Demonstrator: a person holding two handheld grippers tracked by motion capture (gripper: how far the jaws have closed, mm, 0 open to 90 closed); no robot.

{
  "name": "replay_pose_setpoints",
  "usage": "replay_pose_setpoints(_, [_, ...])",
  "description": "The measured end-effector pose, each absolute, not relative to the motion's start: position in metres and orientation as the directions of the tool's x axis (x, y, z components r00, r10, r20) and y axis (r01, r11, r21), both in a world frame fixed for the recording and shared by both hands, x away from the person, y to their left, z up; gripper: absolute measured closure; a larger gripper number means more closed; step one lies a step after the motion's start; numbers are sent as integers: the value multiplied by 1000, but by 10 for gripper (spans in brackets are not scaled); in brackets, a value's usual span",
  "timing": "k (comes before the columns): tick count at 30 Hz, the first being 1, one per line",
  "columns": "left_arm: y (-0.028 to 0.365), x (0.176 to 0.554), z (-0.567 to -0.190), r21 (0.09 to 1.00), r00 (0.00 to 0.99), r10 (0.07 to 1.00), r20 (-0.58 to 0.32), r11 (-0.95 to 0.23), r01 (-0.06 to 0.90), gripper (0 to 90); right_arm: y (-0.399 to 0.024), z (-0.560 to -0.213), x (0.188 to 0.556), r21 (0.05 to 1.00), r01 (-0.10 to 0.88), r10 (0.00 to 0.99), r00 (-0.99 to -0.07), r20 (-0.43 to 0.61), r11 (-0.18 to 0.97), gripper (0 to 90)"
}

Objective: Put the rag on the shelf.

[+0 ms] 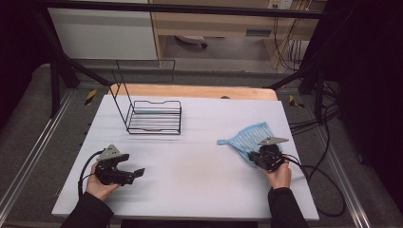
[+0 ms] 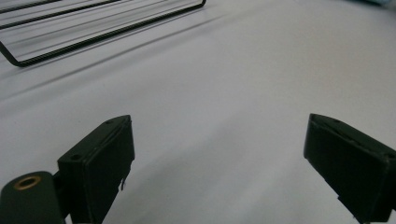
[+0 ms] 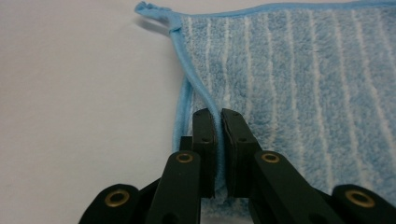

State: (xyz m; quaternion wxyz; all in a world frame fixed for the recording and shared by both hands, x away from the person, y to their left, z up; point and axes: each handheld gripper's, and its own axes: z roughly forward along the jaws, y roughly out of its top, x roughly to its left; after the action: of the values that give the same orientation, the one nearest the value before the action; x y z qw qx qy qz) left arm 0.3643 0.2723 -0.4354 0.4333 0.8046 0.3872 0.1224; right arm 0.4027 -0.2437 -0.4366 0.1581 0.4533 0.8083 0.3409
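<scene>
Right claw (image 3: 218,116): jaws squeezed together on the edge of the blue cloth (image 3: 299,93), the hem pinched flat between the two black pads. Same right claw (image 1: 267,156) at the right side of the worktop (image 1: 190,156), held by one hand, with the blue striped cloth (image 1: 247,137) spread out in front of it, partly lifted into a point and partly lying flat.

Left claw (image 2: 219,154): jaws wide apart, nothing between them, just bare white worktop below. Same left claw (image 1: 124,172) near the front left, well apart from the cloth.

Farther back on the left: a black wire rack (image 1: 154,118) with a tall wire handle, standing on the worktop, something pale blue lying flat inside, too small to tell what.

Step in hand, most likely: grab made, cloth ready to be picked up or pulled.

Next move, likely: a slow lift or drag with the tight grip kept, so the thin hem does not slip out; maybe the open claw coming over to take another corner.

Count: two claws, one cloth, one rack.
</scene>
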Motion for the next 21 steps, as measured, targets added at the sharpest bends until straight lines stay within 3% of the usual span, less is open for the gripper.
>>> replay_pose_setpoints(11, [273,364,-435,793,672,729,-133,-328,513,85,-212,-434,386,684,612,776,-621,108,396,854])
replay_pose_setpoints(21, [272,364,-435,794,670,729,-139,-323,515,86,-210,-438,367,670,621,743,-651,152,407,826])
